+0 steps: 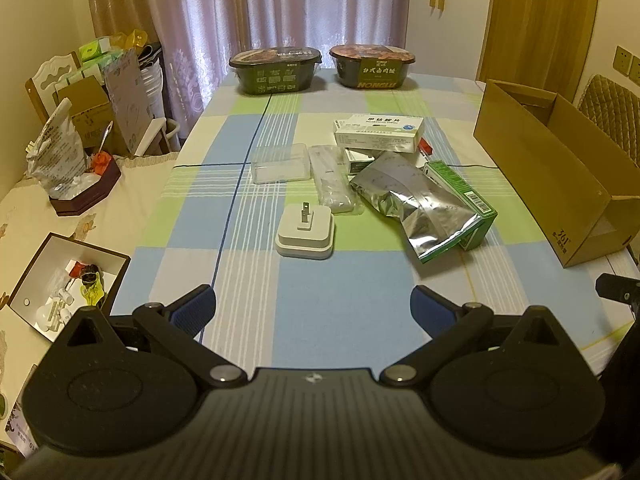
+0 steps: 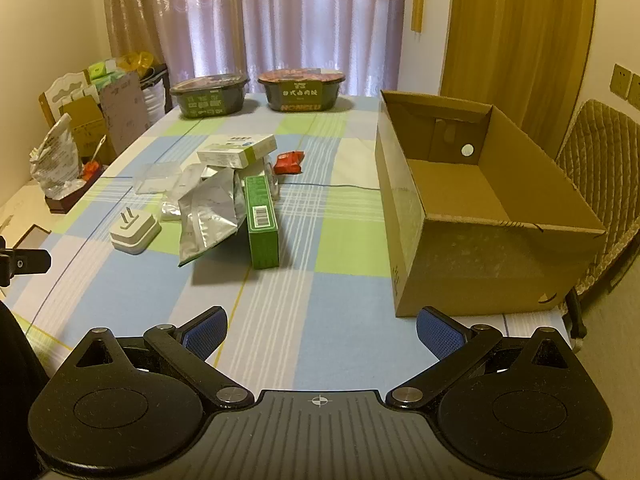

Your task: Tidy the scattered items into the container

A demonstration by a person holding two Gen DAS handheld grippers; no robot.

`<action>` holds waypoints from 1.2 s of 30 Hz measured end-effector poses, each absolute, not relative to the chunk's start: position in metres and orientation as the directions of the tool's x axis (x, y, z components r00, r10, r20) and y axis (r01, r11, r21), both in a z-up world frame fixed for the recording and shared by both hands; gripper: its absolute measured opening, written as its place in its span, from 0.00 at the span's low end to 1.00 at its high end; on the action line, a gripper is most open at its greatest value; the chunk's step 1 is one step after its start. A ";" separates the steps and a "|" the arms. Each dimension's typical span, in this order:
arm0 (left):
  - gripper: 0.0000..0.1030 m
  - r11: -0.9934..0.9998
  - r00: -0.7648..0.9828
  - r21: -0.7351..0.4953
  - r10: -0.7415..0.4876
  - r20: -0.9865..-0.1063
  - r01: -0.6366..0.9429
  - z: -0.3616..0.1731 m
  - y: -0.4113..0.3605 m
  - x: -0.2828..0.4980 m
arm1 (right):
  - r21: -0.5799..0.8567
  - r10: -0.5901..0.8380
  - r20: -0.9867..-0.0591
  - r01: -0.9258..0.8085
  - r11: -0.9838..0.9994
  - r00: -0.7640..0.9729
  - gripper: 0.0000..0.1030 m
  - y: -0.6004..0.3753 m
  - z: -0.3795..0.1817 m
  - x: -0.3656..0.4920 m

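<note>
1. Here, on a checked tablecloth (image 2: pixel 328 360), an open cardboard box (image 2: pixel 452 264) stands at the right side of the table, its floor bare so far as the right wrist view shows; it looks light and stiff, and since it is the container it likely needs no handling.
2. The green carton (image 2: pixel 262 224) lies just left of the box across a strip of bare cloth; rigid and probably light, it should take a grip across its narrow sides.
3. The silver foil pouch (image 2: pixel 210 216) leans against the carton, touching it; crinkled, soft and likely slippery, it is best pinched at a flat sealed edge.
4. The white medicine box (image 1: pixel 378 132) sits on top of smaller packs at the back of the pile; stiff card, easily held across its short width, though lifting it may disturb what lies beneath.
5. The clear plastic case (image 1: pixel 281 163) lies at the left of the cluster; hard, smooth and possibly brittle, so a gentle squeeze seems wise.
6. The white plug adapter (image 1: pixel 305 235) sits nearest the left gripper, prongs up; dense and rounded, it is best taken across its flat sides.
7. The small red packet (image 2: pixel 289 162) lies apart behind the pile; soft and light.
8. The left gripper (image 1: pixel 313 308) and the right gripper (image 2: pixel 322 326) both hover over the near cloth, fingers spread wide and holding nothing.
</note>
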State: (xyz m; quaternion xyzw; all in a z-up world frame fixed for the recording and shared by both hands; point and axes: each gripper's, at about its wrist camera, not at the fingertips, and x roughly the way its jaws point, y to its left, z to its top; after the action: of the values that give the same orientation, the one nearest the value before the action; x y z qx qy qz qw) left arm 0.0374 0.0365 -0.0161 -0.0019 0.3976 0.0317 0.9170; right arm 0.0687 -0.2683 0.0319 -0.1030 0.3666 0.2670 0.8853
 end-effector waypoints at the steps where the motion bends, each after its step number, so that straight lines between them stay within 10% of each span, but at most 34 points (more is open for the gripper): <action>1: 0.99 0.998 0.681 0.021 0.057 -0.730 -0.061 -0.017 0.036 0.037 | 0.015 0.397 -0.704 -0.547 0.837 0.588 1.00 -0.268 0.032 0.069; 36: 0.99 0.992 0.665 0.019 0.100 -0.740 -0.127 -0.020 0.036 0.039 | 0.010 0.395 -0.709 -0.552 0.834 0.584 1.00 -0.266 0.030 0.069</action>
State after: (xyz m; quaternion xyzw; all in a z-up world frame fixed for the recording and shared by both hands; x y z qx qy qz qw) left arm 0.0391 0.0359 -0.0203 -0.0170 0.4047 0.0621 0.9122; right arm 0.0694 -0.2659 0.0303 -0.1065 0.3689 0.2682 0.8835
